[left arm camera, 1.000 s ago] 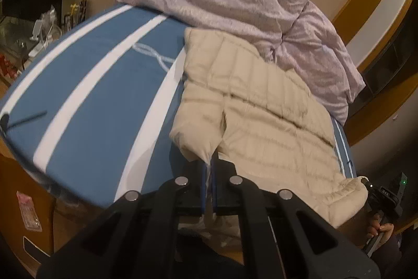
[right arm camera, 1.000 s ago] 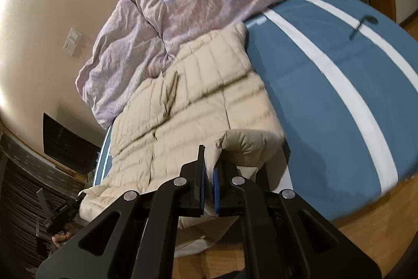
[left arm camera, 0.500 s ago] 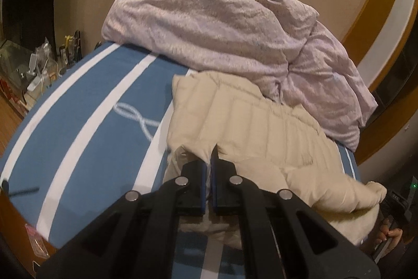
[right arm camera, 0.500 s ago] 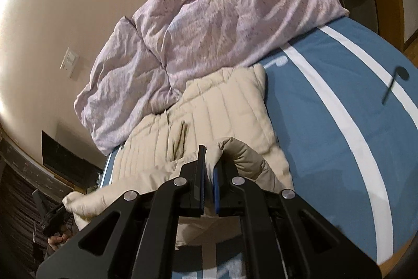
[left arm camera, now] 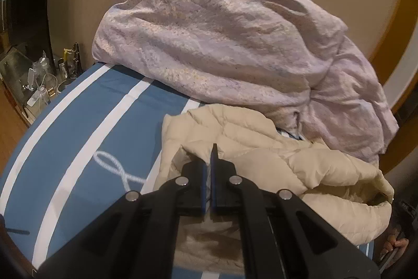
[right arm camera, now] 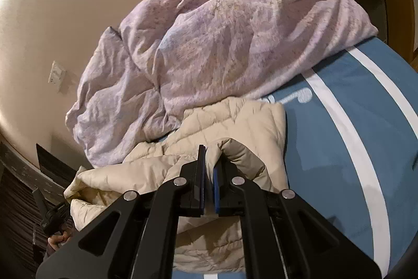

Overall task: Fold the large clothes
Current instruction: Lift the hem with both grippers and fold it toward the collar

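- Left tool [left arm camera: 208, 169]: clenched on a pinch of the beige puffer jacket [left arm camera: 274, 164], hem side by the look of it. It hangs at 6 o'clock in its own view, fabric bunched between the blue pads.
- Jacket lies on the bed [left arm camera: 86, 137], on the blue striped cover. Near half is lifted and doubled toward the far half, prob. so hem meets collar in one fold.
- Far edge of the jacket sits at approx. 12 o'clock from the left tool, just touching the lilac duvet [left arm camera: 222, 38] heaped against the wall. Duvet looks shoved back to free the flat part of the bed for folding.
- Right tool [right arm camera: 209, 174]: also clenched on a jacket corner, a puffy roll of fabric bulging out at 1 o'clock from its tips.
- Both tools grip opposite corners of the same edge, i.e. to keep it taut and square while it travels; the padding is slippery and bulky.
- Judgement: fold is mid-way; next the edge needs laying down flat before letting go.
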The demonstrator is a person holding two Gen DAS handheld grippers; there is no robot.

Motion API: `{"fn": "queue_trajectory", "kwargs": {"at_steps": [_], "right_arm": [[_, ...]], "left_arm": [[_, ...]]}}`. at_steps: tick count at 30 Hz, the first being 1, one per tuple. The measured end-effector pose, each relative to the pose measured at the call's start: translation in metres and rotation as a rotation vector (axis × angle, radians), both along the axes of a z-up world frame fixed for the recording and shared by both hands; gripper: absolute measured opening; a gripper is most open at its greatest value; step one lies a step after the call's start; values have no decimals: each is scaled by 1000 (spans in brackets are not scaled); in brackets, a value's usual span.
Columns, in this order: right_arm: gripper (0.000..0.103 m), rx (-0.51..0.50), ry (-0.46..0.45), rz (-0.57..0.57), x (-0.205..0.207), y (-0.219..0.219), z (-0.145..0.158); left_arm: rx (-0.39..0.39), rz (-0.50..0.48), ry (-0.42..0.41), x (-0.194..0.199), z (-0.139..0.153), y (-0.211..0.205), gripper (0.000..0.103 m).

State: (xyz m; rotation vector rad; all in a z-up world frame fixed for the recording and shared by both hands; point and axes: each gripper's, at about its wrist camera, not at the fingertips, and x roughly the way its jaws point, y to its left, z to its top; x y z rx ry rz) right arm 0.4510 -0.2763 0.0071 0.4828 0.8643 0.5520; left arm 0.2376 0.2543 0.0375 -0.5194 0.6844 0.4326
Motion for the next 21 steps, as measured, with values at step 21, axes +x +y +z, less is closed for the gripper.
{"fn": "queue_trajectory", "kwargs": {"at_steps": [21], "right_arm": [[44, -21, 206, -53, 103, 37, -56]], "left_arm": [[-141, 135, 140, 93, -51, 40, 17]]}}
